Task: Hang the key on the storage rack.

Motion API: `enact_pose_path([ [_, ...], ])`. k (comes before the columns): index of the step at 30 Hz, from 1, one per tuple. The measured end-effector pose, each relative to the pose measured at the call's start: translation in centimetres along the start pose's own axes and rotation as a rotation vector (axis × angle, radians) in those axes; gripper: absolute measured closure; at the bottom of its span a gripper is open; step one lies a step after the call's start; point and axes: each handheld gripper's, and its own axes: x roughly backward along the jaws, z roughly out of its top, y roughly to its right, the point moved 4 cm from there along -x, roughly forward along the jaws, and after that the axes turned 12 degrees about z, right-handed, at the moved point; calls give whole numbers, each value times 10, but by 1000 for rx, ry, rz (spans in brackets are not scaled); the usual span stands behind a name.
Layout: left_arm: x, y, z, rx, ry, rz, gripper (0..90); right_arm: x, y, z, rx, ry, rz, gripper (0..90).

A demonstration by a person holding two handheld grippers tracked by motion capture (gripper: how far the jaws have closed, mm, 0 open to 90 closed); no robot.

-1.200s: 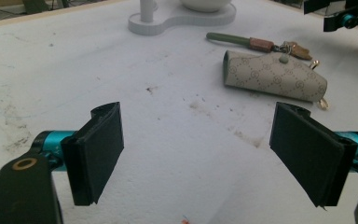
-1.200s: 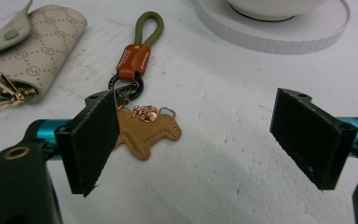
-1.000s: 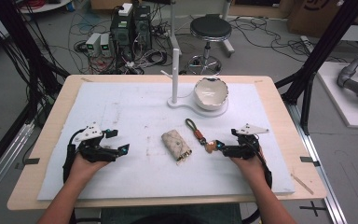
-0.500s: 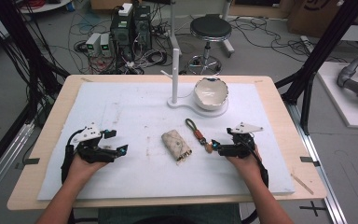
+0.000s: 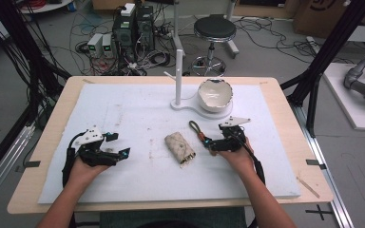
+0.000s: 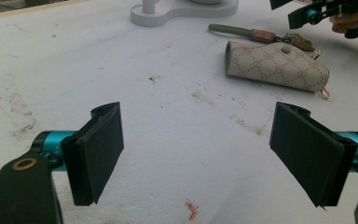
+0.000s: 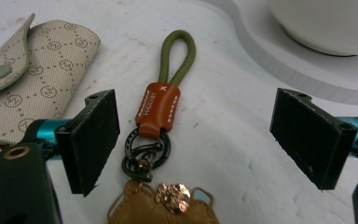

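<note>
White matting (image 5: 138, 109) covers the tabletop, where your right gripper (image 7: 196, 144) stands wide open astride the key strap (image 7: 161, 105) near the centre, gripping nothing, while your left gripper (image 6: 198, 149) gapes empty toward the left edge.

The wooden counter (image 5: 285, 95) carries a white mat (image 5: 138, 109). At the frame's centre lie a beige pouch (image 5: 179, 147) and a key strap (image 5: 196, 129); a white stand (image 5: 178, 102) is above them.

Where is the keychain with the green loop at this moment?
In the high view, the keychain lies flat on the white mat, right of centre, between the patterned key pouch and the open right claw, just in front of the bowl stand.
</note>
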Motion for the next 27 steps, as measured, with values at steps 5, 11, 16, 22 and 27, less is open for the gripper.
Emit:
enact_pose_path([
  [5, 0, 0, -1, -8, -6, 3, 175, -15, -4, 5, 9, -57, 21, 159],
  [11, 1, -1, -2, -11, -16, 11, 175, -27, -7, 4, 12, -98, 24, 171],
  [16, 0, -1, -2, -9, -19, 13, 175, -32, -7, 4, 10, -125, 28, 247],
  [22, -1, 0, -3, -10, -28, 10, 175, -32, -4, 3, 6, -138, 26, 300],
  [27, -1, 0, -3, -14, -34, 11, 175, -27, -6, 4, 2, -151, 30, 566],
])
